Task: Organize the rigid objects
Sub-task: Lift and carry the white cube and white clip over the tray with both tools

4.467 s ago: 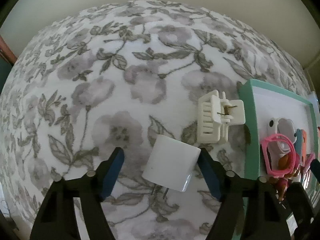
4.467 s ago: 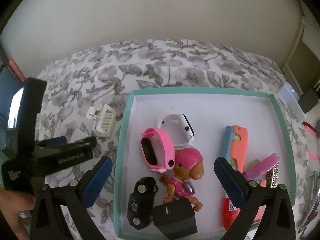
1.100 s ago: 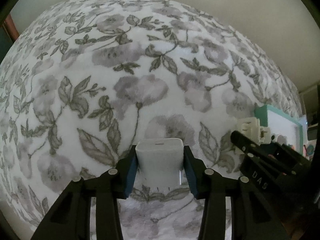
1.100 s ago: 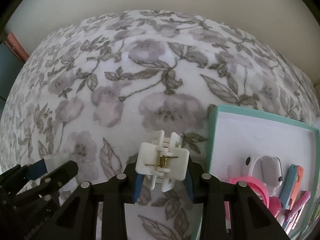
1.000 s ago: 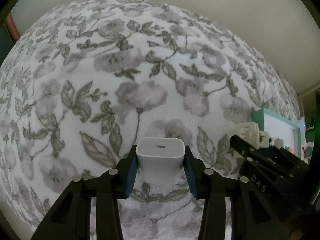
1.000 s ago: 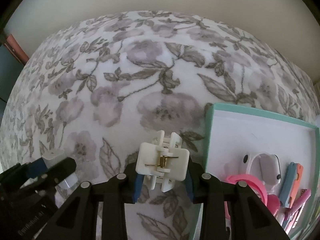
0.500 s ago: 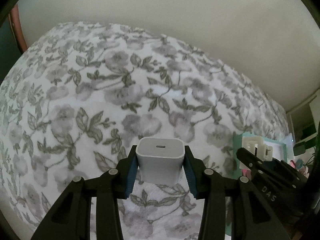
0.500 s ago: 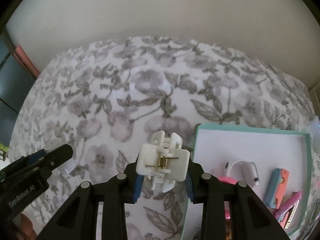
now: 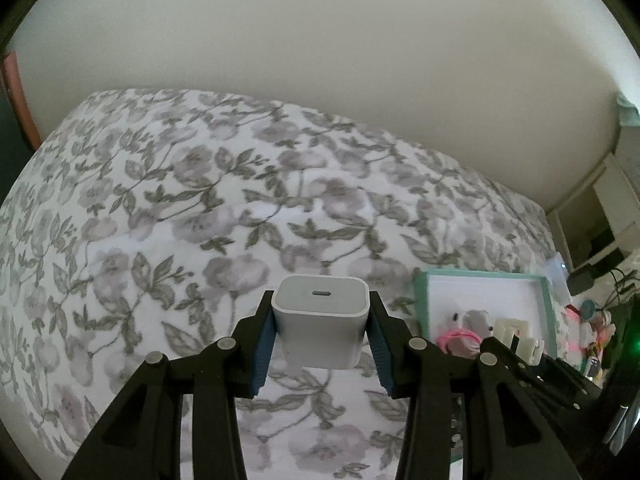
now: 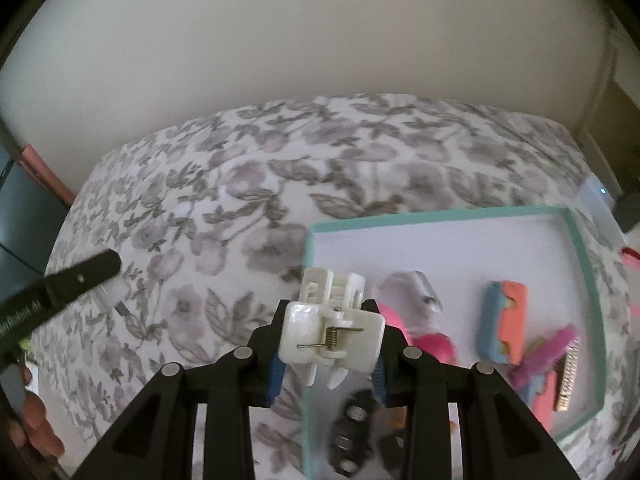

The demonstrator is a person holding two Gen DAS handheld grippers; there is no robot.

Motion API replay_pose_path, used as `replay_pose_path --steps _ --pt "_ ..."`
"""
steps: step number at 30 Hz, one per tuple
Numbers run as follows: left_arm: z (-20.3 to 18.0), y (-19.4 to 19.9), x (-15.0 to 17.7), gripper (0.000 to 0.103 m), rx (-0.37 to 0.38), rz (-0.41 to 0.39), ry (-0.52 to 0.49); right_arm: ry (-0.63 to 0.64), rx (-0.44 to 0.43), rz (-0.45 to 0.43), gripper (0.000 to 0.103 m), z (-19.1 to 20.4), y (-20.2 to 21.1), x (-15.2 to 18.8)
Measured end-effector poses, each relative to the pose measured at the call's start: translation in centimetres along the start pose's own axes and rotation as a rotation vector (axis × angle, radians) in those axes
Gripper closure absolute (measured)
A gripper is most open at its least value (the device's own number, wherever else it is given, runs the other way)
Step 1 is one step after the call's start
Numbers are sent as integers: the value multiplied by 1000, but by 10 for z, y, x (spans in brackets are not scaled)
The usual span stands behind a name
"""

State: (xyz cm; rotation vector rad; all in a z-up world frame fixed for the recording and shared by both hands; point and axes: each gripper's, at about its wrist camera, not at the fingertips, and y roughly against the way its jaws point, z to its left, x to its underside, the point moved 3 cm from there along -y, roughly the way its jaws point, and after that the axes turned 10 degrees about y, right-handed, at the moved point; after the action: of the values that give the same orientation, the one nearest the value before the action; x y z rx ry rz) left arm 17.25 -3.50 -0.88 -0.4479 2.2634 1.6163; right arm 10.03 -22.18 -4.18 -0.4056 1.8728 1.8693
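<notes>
A: Charger block (image 9: 321, 330), white, pinched between the blue pads of the left gripper (image 9: 321, 350), port face up toward the camera. It's off the bedspread (image 9: 200, 220), held in the air.

B: Right side?

A: Right gripper (image 10: 330, 354) is clamped on the white claw hair clip (image 10: 332, 320), spring side facing the lens. It hangs over the near-left corner of the teal tray (image 10: 588, 264), about at the rim.

B: Is either one in the tray yet?

A: No. Both are gripped and airborne, neither released. My read: clip is nearly at drop position, charger is further out, well left of the tray.

B: What's already in there?

A: Going outward: a black toy car (image 10: 352, 436) at the near edge, blurred. Then a pink watch (image 10: 424, 340) and a white watch (image 10: 416, 292). Further right an orange-and-blue case (image 10: 504, 320), plus pink and purple bits I can't identify.

B: Anything loose on the bed?

A: None visible on the floral cover in either view. Beyond it just the plain wall (image 9: 320, 60).

B: So what's left?

A: Judging from this, two drops: clip first, charger after. The back half of the tray floor is bare, so there's room.
</notes>
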Motion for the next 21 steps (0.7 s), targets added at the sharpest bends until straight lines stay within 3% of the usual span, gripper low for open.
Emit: replay_pose_path --steps 12,21 --pt "-53 16 10 58 69 -20 -72 -138 77 -67 67 -63 53 32" --pt "-87 19 28 58 59 -32 -100 -235 147 -105 67 -119 86 49"
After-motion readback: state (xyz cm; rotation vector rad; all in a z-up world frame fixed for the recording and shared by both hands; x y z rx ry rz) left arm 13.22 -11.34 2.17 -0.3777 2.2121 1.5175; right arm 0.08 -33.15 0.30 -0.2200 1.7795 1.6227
